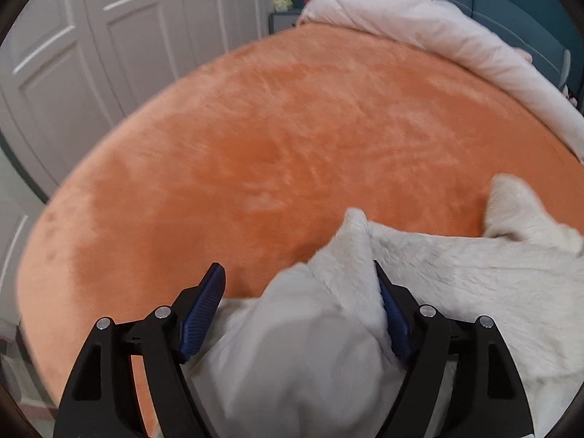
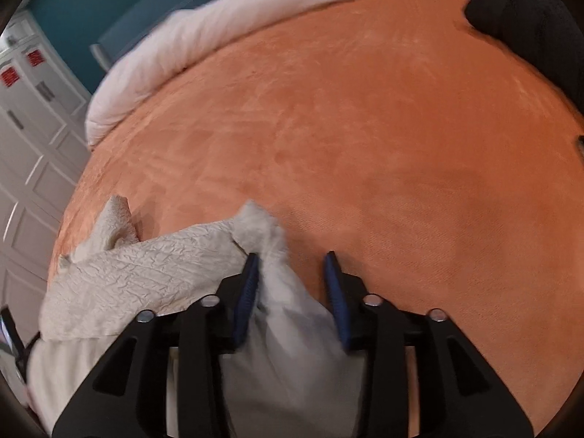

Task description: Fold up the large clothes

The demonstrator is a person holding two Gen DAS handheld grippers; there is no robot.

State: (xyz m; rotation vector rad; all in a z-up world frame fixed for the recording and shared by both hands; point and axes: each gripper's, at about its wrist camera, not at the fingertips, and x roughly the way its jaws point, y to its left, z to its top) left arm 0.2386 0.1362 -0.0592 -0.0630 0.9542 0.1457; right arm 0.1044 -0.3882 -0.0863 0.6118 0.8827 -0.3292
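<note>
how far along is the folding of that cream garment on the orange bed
Early. Done: the cream garment has been brought onto the near edge of the orange bed cover. In hand: left gripper and right gripper each have bunched cloth between open fingers. Left: it is crumpled, no neat fold visible.

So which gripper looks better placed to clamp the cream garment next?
Probably the left. The cream garment bunches between the left gripper jaws, filling most of the wide gap. At the right gripper only a narrow strip hugs one jaw, leaving orange bedcover showing in the gap.
</note>
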